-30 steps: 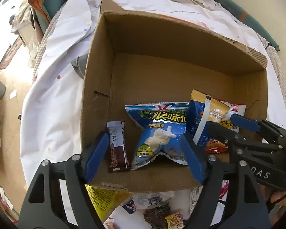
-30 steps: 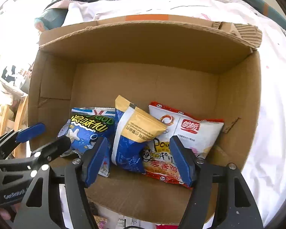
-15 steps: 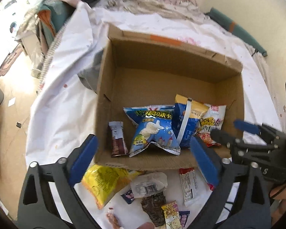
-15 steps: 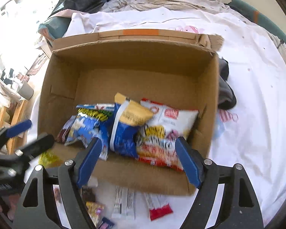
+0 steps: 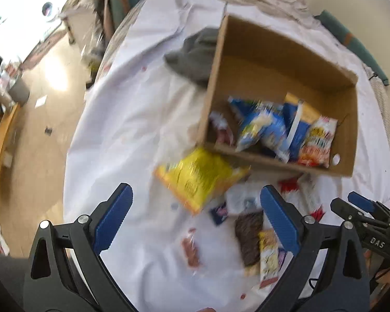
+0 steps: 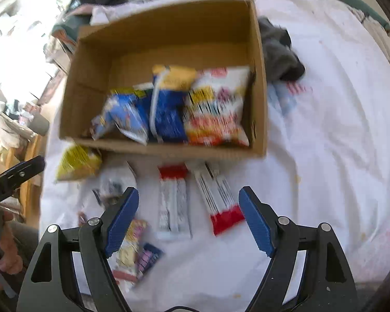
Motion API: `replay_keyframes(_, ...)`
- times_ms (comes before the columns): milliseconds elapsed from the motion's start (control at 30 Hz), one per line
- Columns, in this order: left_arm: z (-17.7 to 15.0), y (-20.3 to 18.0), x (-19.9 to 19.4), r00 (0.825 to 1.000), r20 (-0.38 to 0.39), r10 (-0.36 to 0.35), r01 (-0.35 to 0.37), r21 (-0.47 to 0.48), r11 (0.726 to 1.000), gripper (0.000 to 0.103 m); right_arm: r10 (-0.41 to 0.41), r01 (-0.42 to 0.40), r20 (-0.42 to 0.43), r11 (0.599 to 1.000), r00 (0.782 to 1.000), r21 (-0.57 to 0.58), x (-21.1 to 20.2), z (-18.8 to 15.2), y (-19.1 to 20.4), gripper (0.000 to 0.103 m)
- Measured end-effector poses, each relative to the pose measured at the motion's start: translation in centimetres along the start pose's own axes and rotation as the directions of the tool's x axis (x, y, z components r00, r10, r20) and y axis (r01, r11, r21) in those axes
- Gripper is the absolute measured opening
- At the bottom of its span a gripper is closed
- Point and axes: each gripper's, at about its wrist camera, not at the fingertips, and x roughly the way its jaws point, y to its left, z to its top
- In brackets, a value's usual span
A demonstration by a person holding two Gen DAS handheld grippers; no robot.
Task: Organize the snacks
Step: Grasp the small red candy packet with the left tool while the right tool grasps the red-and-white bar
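A cardboard box (image 5: 278, 49) (image 6: 169, 26) stands on a white sheet and holds a light blue bag (image 6: 127, 114), a blue-and-yellow bag (image 6: 169, 104) and a red-and-white bag (image 6: 215, 109). A yellow bag (image 5: 197, 176) (image 6: 76, 162) lies in front of the box's left corner. Two red-and-white bars (image 6: 173, 202) (image 6: 218, 200) and several small packets (image 5: 249, 231) (image 6: 132, 249) lie in front of the box. My left gripper (image 5: 195, 218) is open and empty above the loose snacks. My right gripper (image 6: 188, 221) is open and empty above the two bars.
A grey cloth (image 5: 195, 54) (image 6: 280, 54) lies against the box's outer wall. The white sheet (image 6: 338, 143) spreads to the right. The floor (image 5: 39, 104) drops away left of the bed, with furniture there. The other gripper shows at each view's edge (image 5: 369, 221) (image 6: 10, 179).
Both grippers have pulled back and risen from inside the box to above the loose snacks in front of it. Both stay open and empty. The views are blurred by motion.
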Motion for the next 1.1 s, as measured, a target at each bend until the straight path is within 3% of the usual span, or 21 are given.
replay_keyframes(133,-1.8,0.2,0.9,0.998,-0.069,0.001,-0.001,-0.002,1.000,0.097,-0.031,0.030,-0.109,0.999,0.994,-0.018,2.3,-1.2,-0.1,0.082)
replay_keyframes(300,-3.5,0.0,2.2,0.993,-0.114,0.029,-0.029,0.001,1.000,0.097,-0.125,0.113,-0.134,0.989,0.983,-0.095,3.5,-1.7,0.1,0.082)
replay_keyframes(533,-5.2,0.0,5.6,0.972,-0.235,0.020,-0.035,-0.059,0.998,0.096,-0.198,0.177,-0.160,0.975,0.967,-0.135,5.4,-1.3,-0.4,0.082)
replay_keyframes(800,-5.7,0.0,7.5,0.954,-0.296,0.038,-0.058,-0.059,0.997,0.070,-0.221,0.197,-0.178,0.970,0.959,-0.143,6.6,-0.9,-1.4,0.082)
replay_keyframes(967,-6.5,0.0,9.1,0.931,-0.365,0.034,-0.060,-0.059,0.996,0.067,-0.224,0.196,-0.184,0.967,0.957,-0.162,7.3,0.0,-1.2,0.080)
replay_keyframes(1100,-6.5,-0.2,9.6,0.928,-0.370,0.045,-0.068,-0.051,0.996,0.056,-0.221,0.190,-0.186,0.966,0.957,-0.174,7.6,0.1,-0.5,0.080)
